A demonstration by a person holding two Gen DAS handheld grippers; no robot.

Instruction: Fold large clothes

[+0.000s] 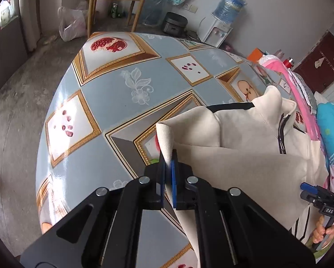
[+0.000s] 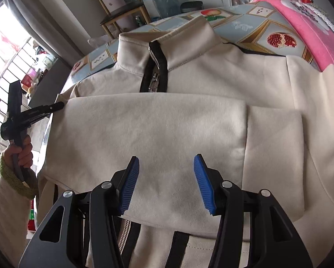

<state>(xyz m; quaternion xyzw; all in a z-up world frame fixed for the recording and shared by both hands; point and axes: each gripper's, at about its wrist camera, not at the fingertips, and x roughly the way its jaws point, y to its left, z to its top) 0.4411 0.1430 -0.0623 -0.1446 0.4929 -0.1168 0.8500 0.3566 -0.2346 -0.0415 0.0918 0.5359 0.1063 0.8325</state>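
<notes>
Jacket: a cream zip-up jacket (image 2: 189,84) with black trim lies front-up on the table; in the right wrist view it fills the centre of the frame, collar toward the top. Both sleeves appear already folded across the chest, meeting right of centre.
Zip: the black zipper (image 2: 154,71) runs down from the collar, upper centre of the right wrist view, and goes under the folded sleeves.
Left gripper: the left gripper (image 1: 168,169), lower centre of the left wrist view, is clamped on a cream fold of the jacket, at its side edge, the cloth standing up between the blue pads.
Right gripper: the right gripper (image 2: 165,183) hangs over the folded sleeves at the bottom centre of its view, jaws spread wide, holding nothing.
Step in hand: probably carrying the pinched side edge over toward the middle.
Doing it well: keep the pinch firm, lift only enough to clear the cloth below, lay the edge parallel to the zip; the free claw could pin the sleeves so they do not slide.
Table: a tablecloth (image 1: 113,93) of grey-blue panels with gold-framed fruit pictures covers the table.
Neighbours: a pink blanket (image 2: 301,31) lies at the upper right of the right wrist view, touching the jacket's shoulder.
Writing: "DAS" reads on the other gripper's handle at the lower right of the left wrist view; nothing else is legible.
</notes>
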